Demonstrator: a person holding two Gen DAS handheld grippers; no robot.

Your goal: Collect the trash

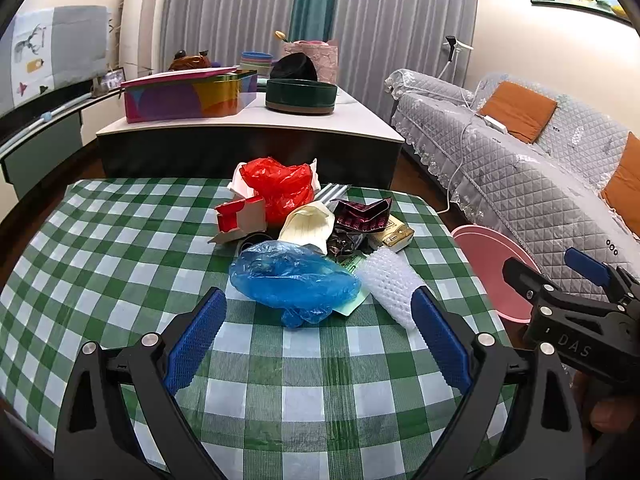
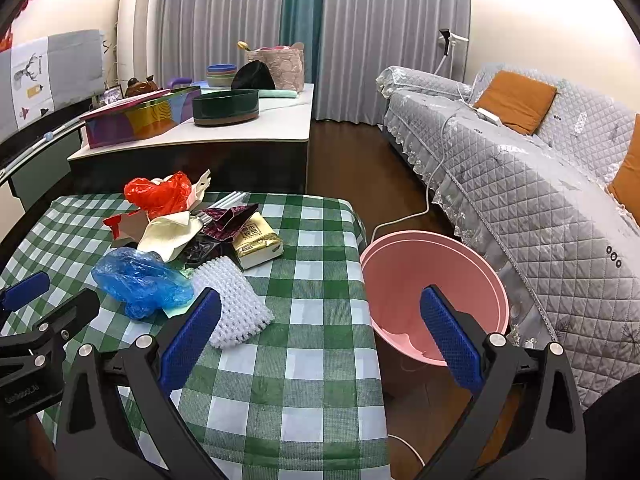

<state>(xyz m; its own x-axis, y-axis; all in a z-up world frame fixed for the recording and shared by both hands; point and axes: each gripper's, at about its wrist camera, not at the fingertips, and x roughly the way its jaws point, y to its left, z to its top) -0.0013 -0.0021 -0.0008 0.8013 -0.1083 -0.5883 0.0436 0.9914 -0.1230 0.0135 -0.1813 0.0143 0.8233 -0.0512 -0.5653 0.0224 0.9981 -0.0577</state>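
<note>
A heap of trash lies on the green checked table [image 1: 120, 248]: a blue plastic bag [image 1: 294, 276] in front, white foam netting [image 1: 392, 284] to its right, a red plastic bag [image 1: 280, 184] behind, a cream paper bag [image 1: 308, 224], a dark red wrapper [image 1: 362, 216] and a tissue pack [image 1: 394, 236]. My left gripper [image 1: 318, 340] is open and empty, just short of the blue bag. My right gripper [image 2: 320, 336] is open and empty over the table's right edge, between the netting [image 2: 236, 304] and a pink bin [image 2: 432, 280].
The pink bin stands on the floor right of the table, with a white cable [image 2: 424, 208] behind it. A grey quilted sofa [image 2: 540, 184] runs along the right. A low cabinet [image 1: 248, 136] behind the table bears a colourful box and a green round tin.
</note>
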